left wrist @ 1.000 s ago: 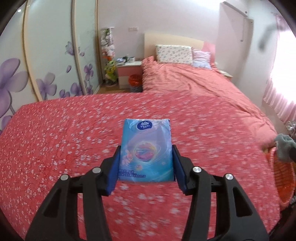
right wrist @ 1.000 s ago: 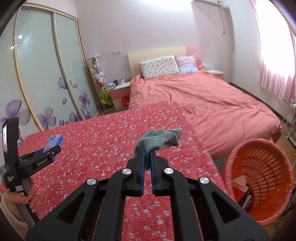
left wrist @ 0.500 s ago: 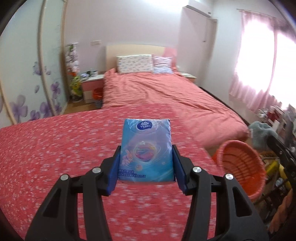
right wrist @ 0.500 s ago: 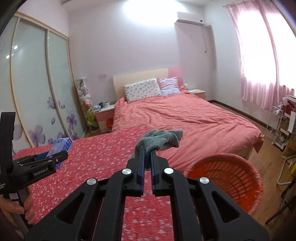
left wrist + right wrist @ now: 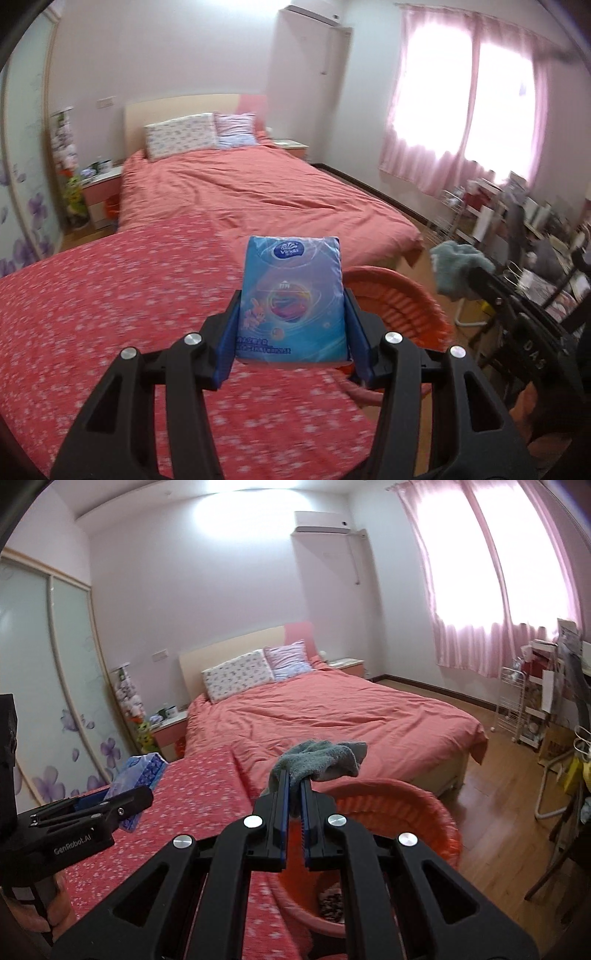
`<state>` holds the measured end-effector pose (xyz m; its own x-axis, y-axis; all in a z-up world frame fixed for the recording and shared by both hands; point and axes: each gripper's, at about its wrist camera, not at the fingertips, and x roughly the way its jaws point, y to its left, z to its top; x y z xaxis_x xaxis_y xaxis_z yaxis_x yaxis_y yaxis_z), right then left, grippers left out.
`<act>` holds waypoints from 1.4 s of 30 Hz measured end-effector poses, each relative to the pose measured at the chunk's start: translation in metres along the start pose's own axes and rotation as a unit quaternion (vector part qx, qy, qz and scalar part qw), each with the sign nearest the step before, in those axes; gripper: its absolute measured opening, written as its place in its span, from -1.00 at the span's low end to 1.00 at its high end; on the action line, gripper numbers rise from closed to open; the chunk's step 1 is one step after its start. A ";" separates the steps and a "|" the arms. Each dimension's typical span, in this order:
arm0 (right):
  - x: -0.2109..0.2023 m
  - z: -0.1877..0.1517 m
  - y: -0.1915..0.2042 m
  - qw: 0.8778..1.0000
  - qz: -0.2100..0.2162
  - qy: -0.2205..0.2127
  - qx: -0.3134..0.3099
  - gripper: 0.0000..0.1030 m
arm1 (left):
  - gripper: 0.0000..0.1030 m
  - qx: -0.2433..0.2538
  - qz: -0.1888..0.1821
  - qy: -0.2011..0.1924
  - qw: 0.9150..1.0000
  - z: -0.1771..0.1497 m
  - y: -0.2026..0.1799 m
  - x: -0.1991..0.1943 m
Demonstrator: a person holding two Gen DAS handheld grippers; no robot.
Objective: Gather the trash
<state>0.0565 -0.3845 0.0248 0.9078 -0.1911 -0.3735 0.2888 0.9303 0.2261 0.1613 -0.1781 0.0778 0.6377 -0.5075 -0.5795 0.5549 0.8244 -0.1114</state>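
Observation:
My left gripper (image 5: 291, 299) is shut on a blue tissue pack (image 5: 291, 291), held flat between its blue pads above the right edge of the red flowered cover (image 5: 110, 314). Just behind the pack stands the orange basket (image 5: 402, 299). My right gripper (image 5: 292, 782) is shut on a grey-green cloth (image 5: 321, 760), which hangs over the orange basket (image 5: 410, 812). In the left wrist view the cloth (image 5: 458, 269) and the right gripper sit at the right. In the right wrist view the left gripper with the tissue pack (image 5: 140, 775) shows at the left.
A bed with a salmon duvet (image 5: 332, 716) lies beyond the flowered cover. Some rubbish (image 5: 332, 901) lies in the basket's bottom. A white wire rack (image 5: 517, 709) and cluttered shelves stand at the right on the wooden floor. Nightstands flank the headboard.
Both grippers have swung to the right, from over the flowered cover towards the orange basket, each still holding its item. The basket now sits close under the cloth and just behind the tissue pack.

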 end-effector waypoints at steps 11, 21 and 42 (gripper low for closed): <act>0.014 -0.009 -0.040 0.999 -0.022 0.009 0.032 -0.89 | -0.01 0.029 -0.057 0.043 0.997 -0.008 -0.061 0.065; 0.039 -0.013 -0.069 0.997 -0.002 0.043 0.069 -0.87 | 0.06 0.036 -0.066 0.091 0.993 -0.024 -0.085 0.124; -0.041 -0.030 -0.019 0.999 -0.028 0.014 0.027 0.68 | 0.83 -0.020 0.068 0.009 0.997 -0.059 0.022 -0.002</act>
<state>0.0053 -0.3847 0.0088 0.8810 -0.2325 -0.4121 0.3555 0.9000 0.2521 0.1400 -0.1443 0.0288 0.6958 -0.3868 -0.6053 0.4427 0.8945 -0.0627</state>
